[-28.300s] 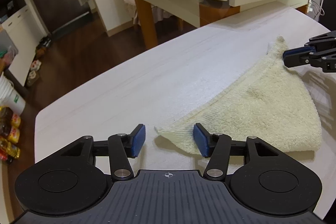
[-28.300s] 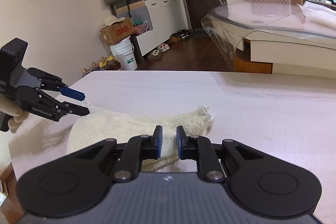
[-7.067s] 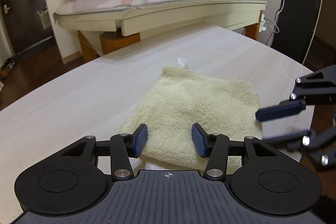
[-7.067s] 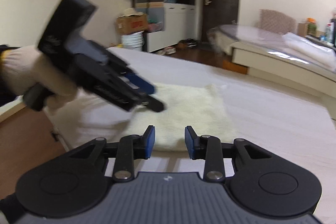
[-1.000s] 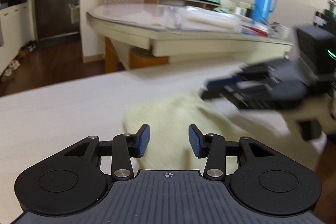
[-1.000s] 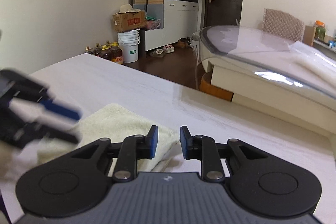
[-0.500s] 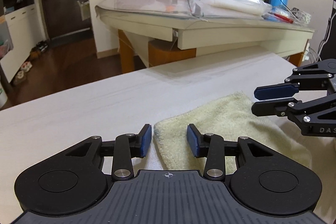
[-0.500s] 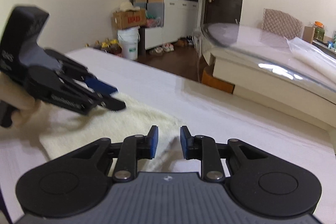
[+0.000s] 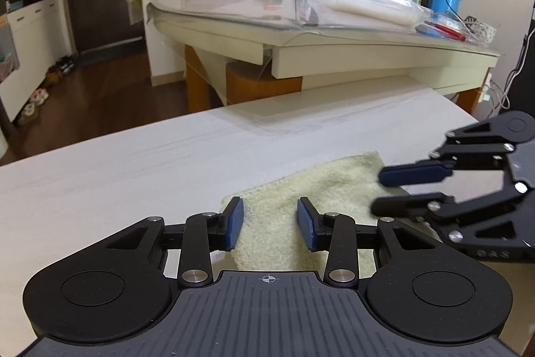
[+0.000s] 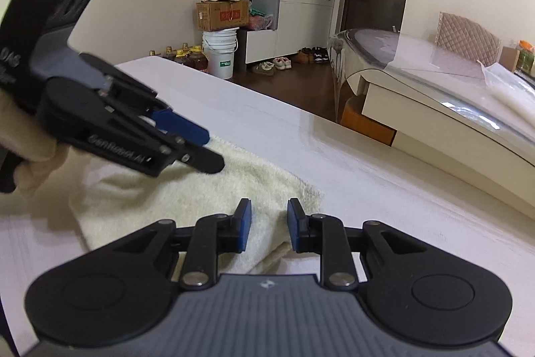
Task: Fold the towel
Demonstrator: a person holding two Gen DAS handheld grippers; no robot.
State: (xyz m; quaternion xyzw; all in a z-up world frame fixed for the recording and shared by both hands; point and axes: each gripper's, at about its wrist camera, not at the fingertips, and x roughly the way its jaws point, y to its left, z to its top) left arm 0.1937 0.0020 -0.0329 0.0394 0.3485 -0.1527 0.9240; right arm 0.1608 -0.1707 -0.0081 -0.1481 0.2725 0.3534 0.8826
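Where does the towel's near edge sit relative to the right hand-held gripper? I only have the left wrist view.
Observer: In the right wrist view the towel is folded. Its layered corner lies between the open fingers of the right hand-held gripper, and nothing is pinched.
Operator: Is the left one touching cloth?
Observer: From that side the left hand-held gripper is open. Its lower finger is low over the towel top, but I cannot tell whether it touches.
Operator: Anything beyond the table end?
Observer: Past the table stands a white bucket with a cardboard box on it.
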